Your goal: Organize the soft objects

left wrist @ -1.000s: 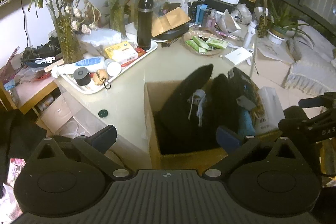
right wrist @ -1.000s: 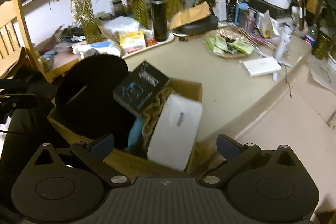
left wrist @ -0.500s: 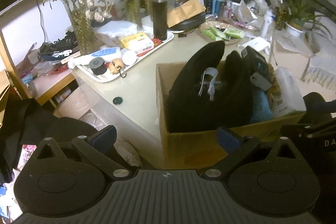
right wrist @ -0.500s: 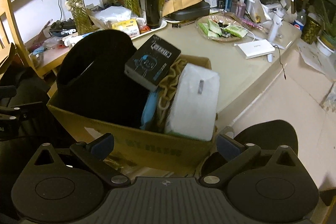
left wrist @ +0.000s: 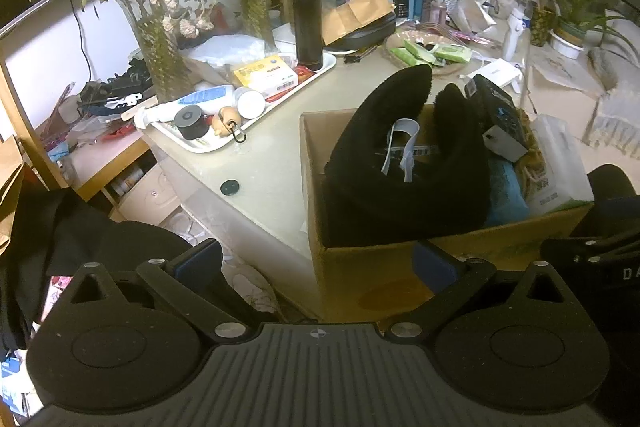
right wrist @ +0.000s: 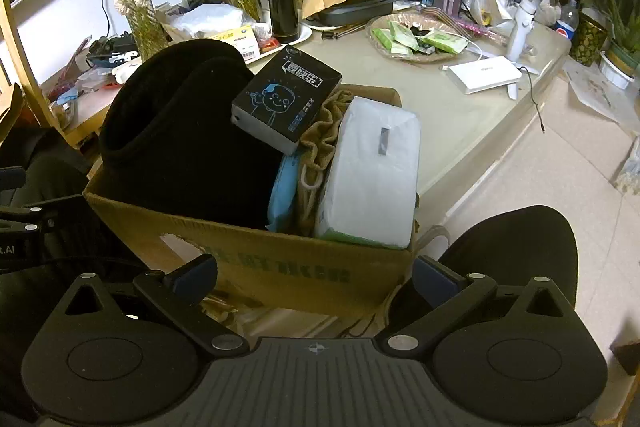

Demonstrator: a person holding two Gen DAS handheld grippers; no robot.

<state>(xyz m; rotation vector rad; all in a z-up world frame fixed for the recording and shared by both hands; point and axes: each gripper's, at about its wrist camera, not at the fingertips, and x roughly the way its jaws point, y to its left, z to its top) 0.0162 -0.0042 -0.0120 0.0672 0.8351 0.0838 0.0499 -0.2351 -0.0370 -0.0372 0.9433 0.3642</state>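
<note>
A cardboard box (left wrist: 360,279) (right wrist: 280,259) stands at the near edge of the table. Packed inside are a black U-shaped neck pillow (left wrist: 400,195) (right wrist: 180,147), a black cartoon-printed carton (right wrist: 286,99) (left wrist: 496,107), a blue soft pack (right wrist: 282,187), a beige knit bag (right wrist: 320,131) and a white tissue pack (right wrist: 372,179) (left wrist: 556,163). My left gripper (left wrist: 316,261) hangs open and empty before the box's left front corner. My right gripper (right wrist: 316,277) is open and empty in front of the box's near wall.
Behind the box the table holds a white tray (left wrist: 312,75) of bottles, a black thermos (left wrist: 307,23), bamboo vases (left wrist: 160,59), a wicker plate (right wrist: 416,39) of green packets and a white device (right wrist: 484,73). A black chair seat (right wrist: 520,247) sits at the right.
Both grippers have drawn back and dropped from above the box to in front of its near wall. Both stayed open and empty. The box contents have not moved.
</note>
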